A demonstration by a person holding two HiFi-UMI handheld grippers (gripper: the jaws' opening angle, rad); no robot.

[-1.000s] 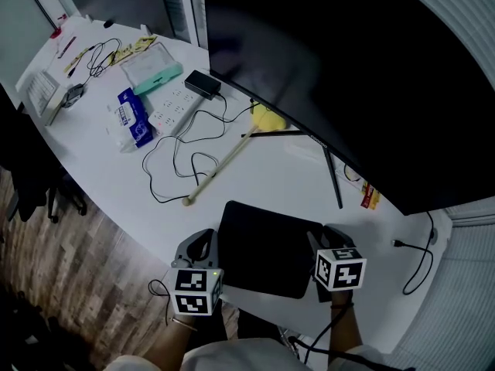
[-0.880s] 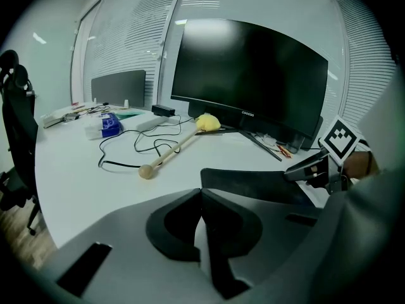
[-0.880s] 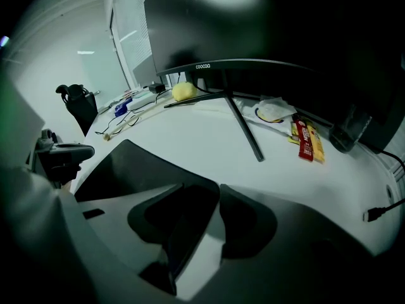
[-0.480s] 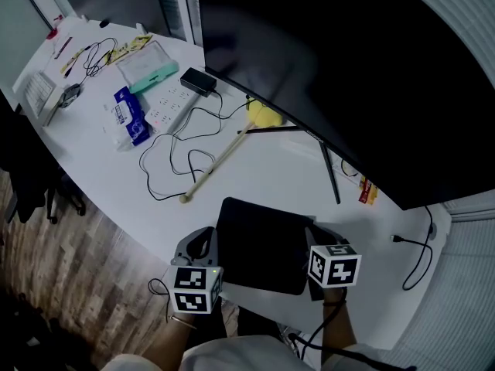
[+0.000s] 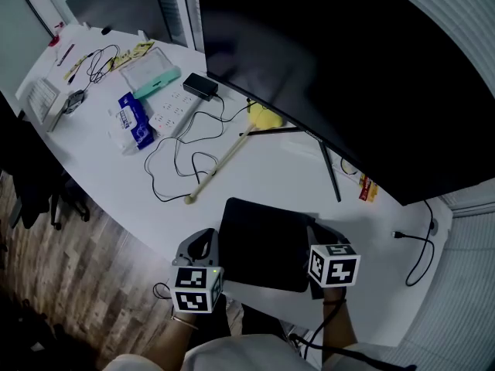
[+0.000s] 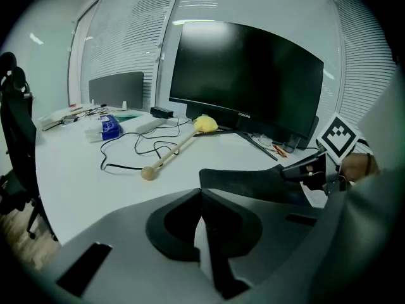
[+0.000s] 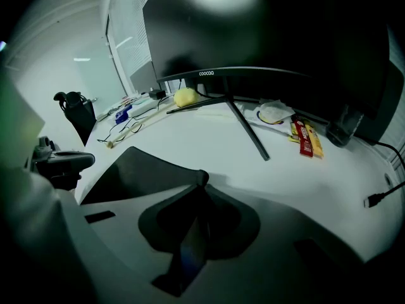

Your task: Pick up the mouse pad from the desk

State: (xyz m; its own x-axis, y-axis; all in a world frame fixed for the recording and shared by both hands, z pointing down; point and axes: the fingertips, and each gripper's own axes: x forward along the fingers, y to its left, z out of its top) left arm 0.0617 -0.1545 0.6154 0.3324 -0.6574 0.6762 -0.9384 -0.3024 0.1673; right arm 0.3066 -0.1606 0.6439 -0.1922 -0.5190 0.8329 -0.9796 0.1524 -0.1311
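Observation:
A black mouse pad [image 5: 267, 242] lies near the front edge of the white desk [image 5: 255, 176]. My left gripper [image 5: 213, 246] is at its left edge, my right gripper [image 5: 313, 242] at its right edge. In the left gripper view the jaws are together at the tip [image 6: 201, 192] and the mouse pad [image 6: 253, 181] runs out from between them. My right gripper's jaws have just been closing, and in the right gripper view they meet at the tip [image 7: 200, 179] on the edge of the mouse pad [image 7: 136, 170].
A large dark monitor [image 5: 348, 76] stands behind the pad, its stand leg [image 5: 331, 172] reaching toward it. A wooden stick with a yellow head [image 5: 224, 161], a black cable [image 5: 174, 165], a power strip [image 5: 172, 110] and a blue pack [image 5: 133, 118] lie to the left. Snack packets [image 5: 367, 190] lie at the right.
My right gripper shifted slightly toward the pad and its jaws went from open to shut on the pad's right edge. The left gripper stayed where it was.

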